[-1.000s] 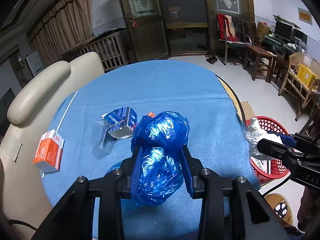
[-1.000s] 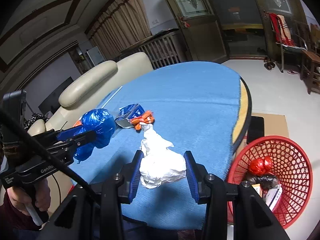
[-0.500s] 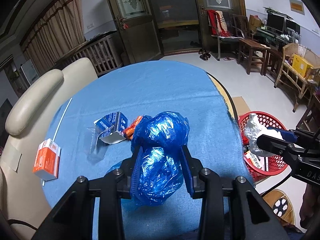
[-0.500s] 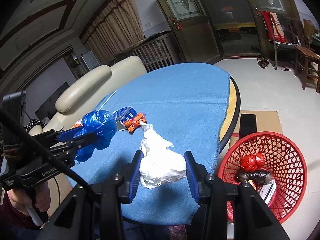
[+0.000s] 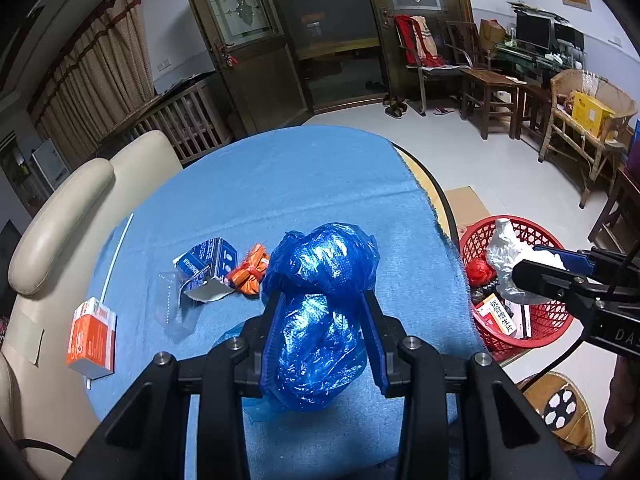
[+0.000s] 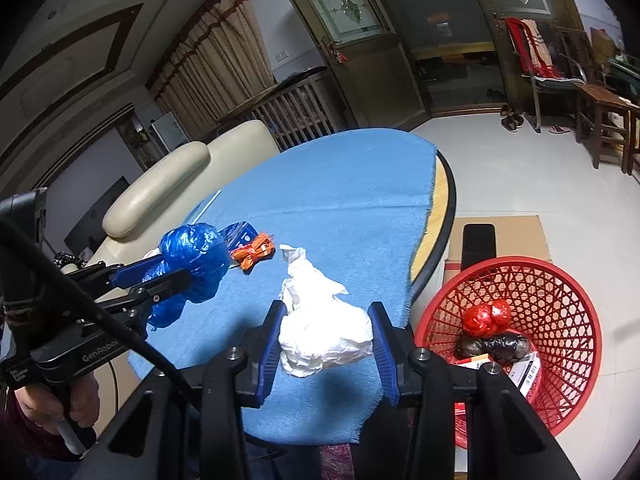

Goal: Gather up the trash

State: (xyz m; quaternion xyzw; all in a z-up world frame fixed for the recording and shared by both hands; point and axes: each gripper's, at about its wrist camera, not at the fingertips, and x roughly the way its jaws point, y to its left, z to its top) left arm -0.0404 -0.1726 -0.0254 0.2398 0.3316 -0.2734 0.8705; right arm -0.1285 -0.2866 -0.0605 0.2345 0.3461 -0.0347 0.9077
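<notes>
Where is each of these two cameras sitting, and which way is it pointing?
Left wrist view: on the left gripper, looking down along its fingers, shut on a blue bag, over the blue table; the right gripper shows too.
Right wrist view: on the right gripper, fingers shut on a white bag, facing the table edge and red basket; the left gripper and a hand show.
Both share the table, basket, both bags and the orange wrapper.

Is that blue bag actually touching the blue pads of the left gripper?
Touching. The left wrist view shows both pads pressed against the blue bag.
</notes>
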